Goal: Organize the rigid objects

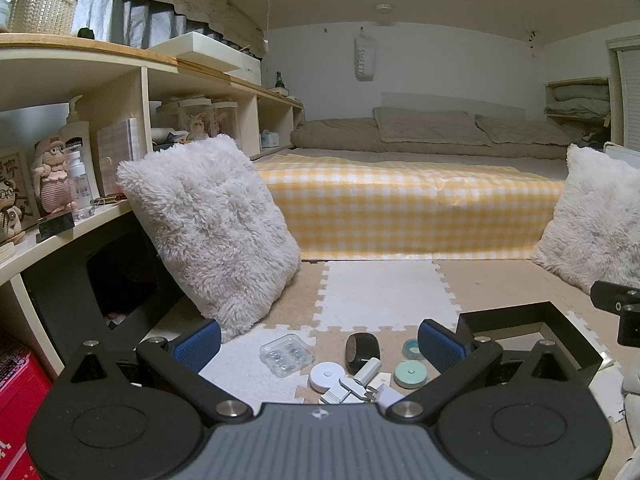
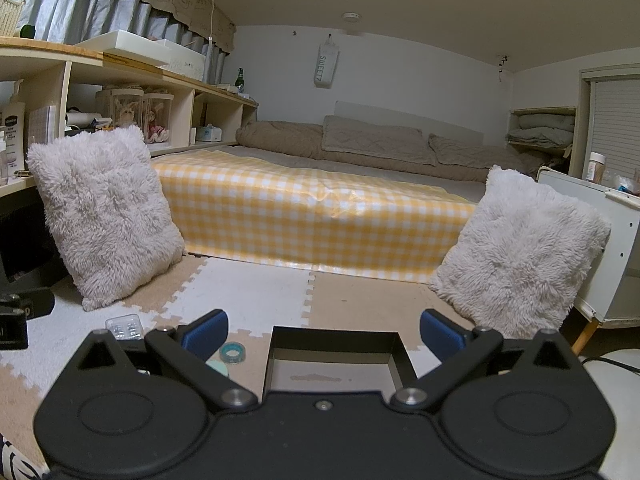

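A: Where are the things to be sorted lying?

B: They are sitting in a loose cluster on the beige and white foam puzzle mat (image 1: 384, 292), just in front of the left gripper (image 1: 319, 346). Its blue-padded fingers (image 1: 197, 345) are spread wide and gripping nothing. The right gripper (image 2: 323, 330) is likewise splayed and empty, hovering over the black open-topped rectangular box (image 2: 334, 350), which looks empty.

A: How are they going to handle?

B: All of them are looking small, hard and light, I judge. The clear plastic compartment case (image 1: 286, 354) is probably slick and may rattle; I would be pinching it across its short sides. The white round disc (image 1: 326, 376) and the pale green round disc (image 1: 410, 374) are lying flat, so the fingers would be needing to close on their rims, low to the mat. The black glossy oval ring (image 1: 361, 350) is standing on edge and could be rolling away; gripping across its width seems safest. The teal roll of tape (image 2: 233, 352) is lying flat beside the box. The white plug-like pieces (image 1: 352, 388) are overlapping, so I cannot tell them apart.

A: Any writing?

B: A white hanging pouch on the wall (image 1: 365, 58) is reading "SWEETZ". The white pump bottle on the shelf (image 1: 76, 136) is carrying a label too blurred to read with certainty.
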